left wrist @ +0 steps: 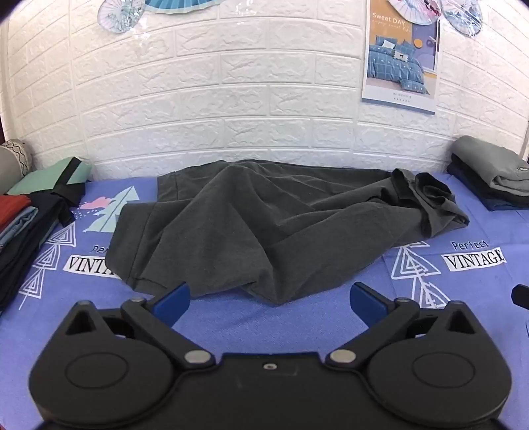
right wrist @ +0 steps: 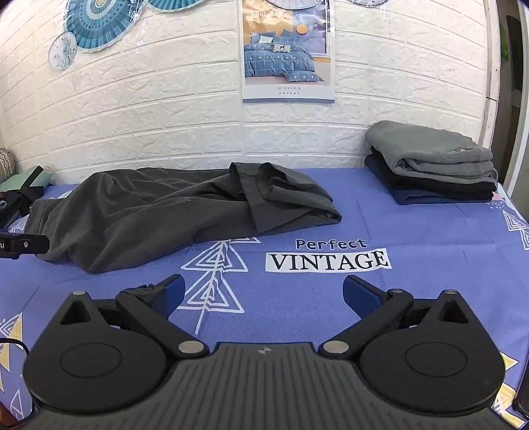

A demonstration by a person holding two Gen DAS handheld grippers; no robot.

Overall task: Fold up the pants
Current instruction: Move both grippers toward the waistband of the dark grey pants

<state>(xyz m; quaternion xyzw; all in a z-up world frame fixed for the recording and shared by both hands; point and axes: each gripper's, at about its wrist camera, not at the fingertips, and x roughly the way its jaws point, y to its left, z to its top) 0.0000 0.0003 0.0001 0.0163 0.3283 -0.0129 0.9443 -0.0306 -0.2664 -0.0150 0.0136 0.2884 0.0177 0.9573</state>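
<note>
pants: dark grey, rumpled on blue cloth
left gripper: spread wide, empty
right gripper: spread wide, empty

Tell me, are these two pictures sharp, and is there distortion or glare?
Left wrist view: brick wall bows strongly, corners dark, dark grey pants sharp. Right wrist view: same bowing, glare on the plastic-covered paper fans, "VINTAGE" print readable.

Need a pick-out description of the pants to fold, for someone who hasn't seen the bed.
On the blue printed bedsheet below the white brick wall, find the dark grey pants sprawled in the middle. Unlike the folded stacks at either side, they lie crumpled and unfolded.
</note>
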